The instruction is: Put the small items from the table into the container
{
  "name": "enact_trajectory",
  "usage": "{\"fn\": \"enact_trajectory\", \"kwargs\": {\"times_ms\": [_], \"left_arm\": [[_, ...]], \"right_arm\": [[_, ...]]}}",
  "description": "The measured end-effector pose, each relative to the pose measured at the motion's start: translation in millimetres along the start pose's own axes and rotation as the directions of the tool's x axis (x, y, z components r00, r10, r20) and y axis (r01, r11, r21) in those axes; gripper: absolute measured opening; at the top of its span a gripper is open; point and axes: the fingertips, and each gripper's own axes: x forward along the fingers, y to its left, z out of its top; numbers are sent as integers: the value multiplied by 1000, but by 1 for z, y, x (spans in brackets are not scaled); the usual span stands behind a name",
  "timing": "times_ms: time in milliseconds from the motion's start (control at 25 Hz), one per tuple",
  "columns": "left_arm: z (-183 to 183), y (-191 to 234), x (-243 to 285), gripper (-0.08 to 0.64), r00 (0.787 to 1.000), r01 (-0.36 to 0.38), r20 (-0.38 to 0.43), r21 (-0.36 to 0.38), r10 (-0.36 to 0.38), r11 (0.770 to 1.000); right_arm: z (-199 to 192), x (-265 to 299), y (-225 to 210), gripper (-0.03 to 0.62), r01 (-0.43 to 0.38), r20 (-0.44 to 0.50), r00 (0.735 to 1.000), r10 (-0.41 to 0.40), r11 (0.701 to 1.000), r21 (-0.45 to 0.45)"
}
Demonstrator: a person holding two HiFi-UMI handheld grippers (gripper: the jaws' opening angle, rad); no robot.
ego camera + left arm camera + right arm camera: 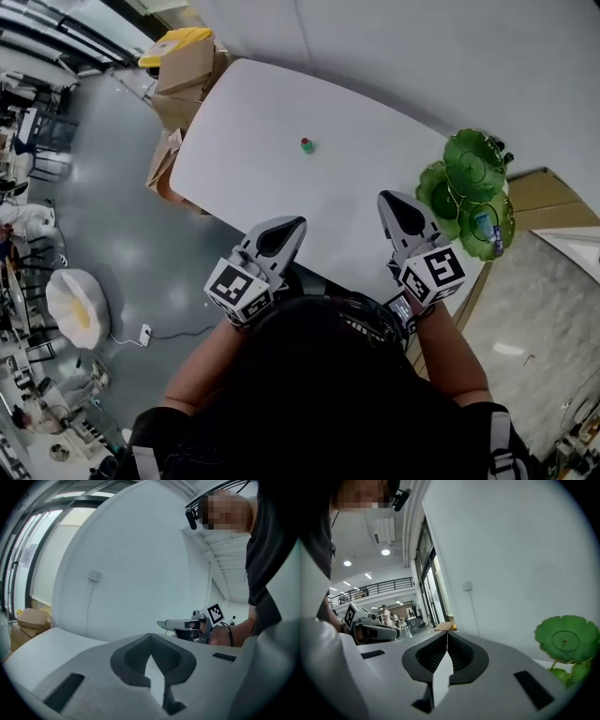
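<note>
Item too small to identify — left hand-held gripper, right hand-held gripper both clenched.

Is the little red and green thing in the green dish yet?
Out, not in yet. The little red and green thing sits alone on the white table, well apart from the green dish at the table's edge.

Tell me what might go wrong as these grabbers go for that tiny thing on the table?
The small red-and-green item is tiny and lies alone on the table; the right gripper, shut, could nudge it away instead of gripping it. The green leaf-shaped container stands near the table's edge beside that gripper, so a bump might tip it.
</note>
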Motion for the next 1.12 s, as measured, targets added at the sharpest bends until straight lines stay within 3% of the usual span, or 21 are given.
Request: {"fn": "enact_trajectory", "kwargs": {"times_ms": [120,240,440,640,760,920,1120], "left_arm": [[0,-10,29,6,994,104,-21,16,-103,994],[7,-19,55,6,976,216,-39,48,-215,975],[17,-18,77,6,922,387,-54,58,-384,920],[22,16,79,6,862,506,-77,54,-502,861],[34,48,76,6,828,560,-82,62,-555,826],[44,95,62,6,800,599,-80,62,-595,798],[45,158,50,6,795,606,-73,37,-602,795]], "right_arm": [[9,-21,-23,17,94,36,995,-94,995,15],[12,-45,-43,17,198,64,977,-203,978,72],[14,-62,-48,17,365,79,925,-373,926,99],[19,-47,-31,17,492,90,860,-503,862,122],[23,-21,-16,18,545,86,827,-556,830,120],[29,25,14,18,581,85,801,-592,804,126],[28,91,41,18,587,60,802,-594,803,107]]}}
